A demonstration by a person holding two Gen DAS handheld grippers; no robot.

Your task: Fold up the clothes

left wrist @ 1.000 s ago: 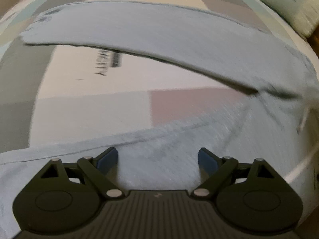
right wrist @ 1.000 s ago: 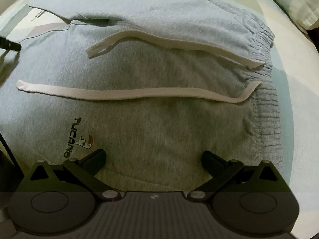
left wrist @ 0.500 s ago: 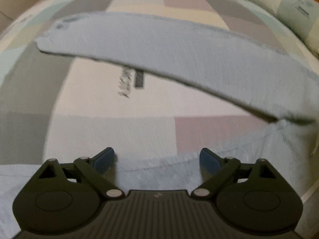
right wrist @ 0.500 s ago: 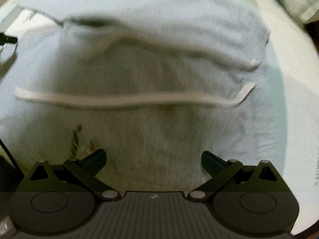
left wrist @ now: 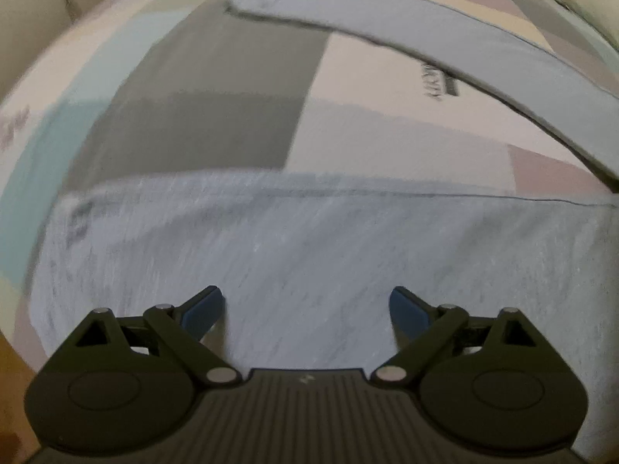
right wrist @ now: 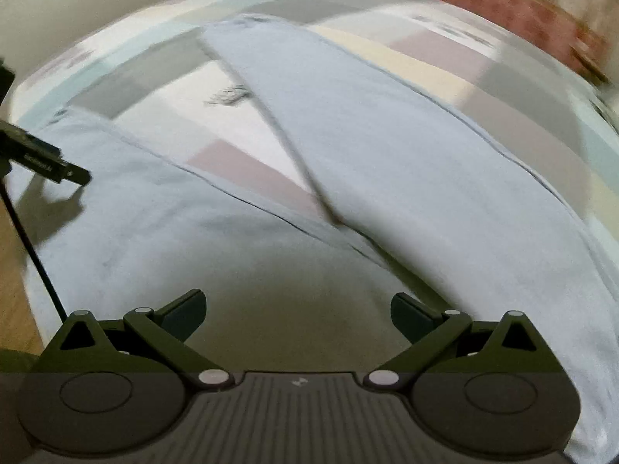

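Both views were shifted along the grey sweatpants (left wrist: 309, 255) from the waist end toward the legs over the last second. A second ago the waistband, white drawstrings and logo were framed in the right wrist view; none of these were seen now, only the two legs spread in a V. The left gripper (left wrist: 305, 309) was hung over the near leg, jaws wide and opening, nothing pinched between them. The right gripper (right wrist: 298, 309) was held with jaws wide and empty above the crotch area where the legs (right wrist: 387, 178) meet. Judged: repositioning for a leg-over-leg fold, no grasp made yet.

The pants were laid flat on the patchwork bedspread (left wrist: 216, 77), far leg (left wrist: 425, 27) angled away toward its cuff, near cuff at the left. Fabric was seen smooth, light heather grey, though motion-blurred.
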